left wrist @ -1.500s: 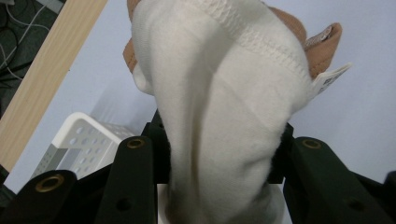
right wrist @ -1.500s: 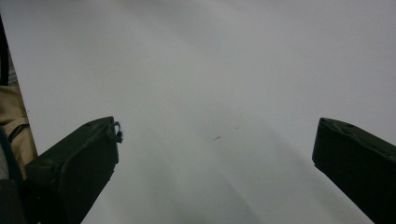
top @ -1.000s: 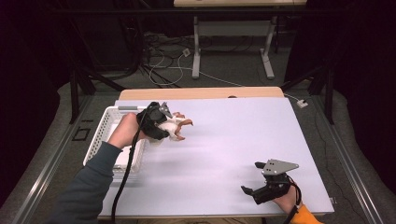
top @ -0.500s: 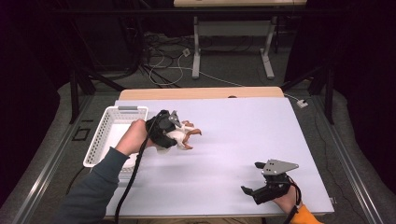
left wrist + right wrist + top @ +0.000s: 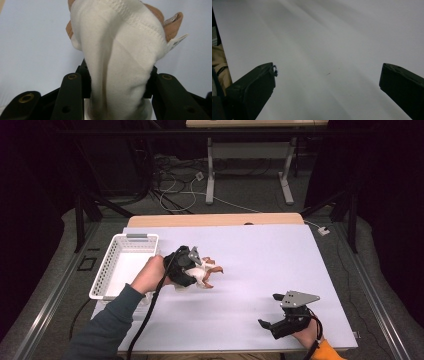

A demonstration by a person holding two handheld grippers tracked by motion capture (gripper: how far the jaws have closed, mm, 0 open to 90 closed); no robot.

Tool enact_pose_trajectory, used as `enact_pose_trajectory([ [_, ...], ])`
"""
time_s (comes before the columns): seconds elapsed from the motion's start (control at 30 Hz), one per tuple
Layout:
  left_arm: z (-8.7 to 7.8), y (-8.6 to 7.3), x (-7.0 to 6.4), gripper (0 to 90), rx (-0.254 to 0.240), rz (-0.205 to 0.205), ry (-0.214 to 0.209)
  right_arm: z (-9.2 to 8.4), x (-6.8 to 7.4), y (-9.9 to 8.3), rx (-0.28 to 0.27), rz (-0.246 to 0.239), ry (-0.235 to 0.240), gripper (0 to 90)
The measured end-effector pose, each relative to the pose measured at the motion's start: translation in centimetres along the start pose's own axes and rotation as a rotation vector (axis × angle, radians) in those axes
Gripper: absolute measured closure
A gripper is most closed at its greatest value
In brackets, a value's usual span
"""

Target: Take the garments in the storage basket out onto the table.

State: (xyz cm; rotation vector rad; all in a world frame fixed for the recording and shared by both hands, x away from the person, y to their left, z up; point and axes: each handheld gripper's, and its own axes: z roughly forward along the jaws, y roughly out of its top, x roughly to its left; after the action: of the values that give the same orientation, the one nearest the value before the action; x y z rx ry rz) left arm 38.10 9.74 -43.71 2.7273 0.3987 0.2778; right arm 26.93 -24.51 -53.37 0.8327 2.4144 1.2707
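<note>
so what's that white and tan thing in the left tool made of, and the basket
The white and tan thing looks like soft knit fabric, matte: a stitched hem and a sewn-in tag show, and it creases between the jaws. The basket looks like white moulded plastic, judging by its perforated walls.

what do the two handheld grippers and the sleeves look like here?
Left gripper: black body, grey three-cornered plate, black cable trailing along a dark teal sleeve. Right gripper: black, broad blunt jaws, the same grey plate with small holes; orange cuff. Left jaws show brass-ringed holes.
</note>
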Motion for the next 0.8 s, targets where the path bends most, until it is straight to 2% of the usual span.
enact_pose_trajectory([
  [0.37, 1.1, 0.4, -1.3, 58.8, -0.013, 0.024, -0.024, 0.0, 0.0, 0.0, 0.001, -0.001, -0.002, 0.0],
  [0.8, 2.5, 0.8, -2.2, 58.9, -0.022, 0.028, -0.062, 0.0, 0.0, 0.0, 0.0, -0.001, 0.0, 0.0],
])
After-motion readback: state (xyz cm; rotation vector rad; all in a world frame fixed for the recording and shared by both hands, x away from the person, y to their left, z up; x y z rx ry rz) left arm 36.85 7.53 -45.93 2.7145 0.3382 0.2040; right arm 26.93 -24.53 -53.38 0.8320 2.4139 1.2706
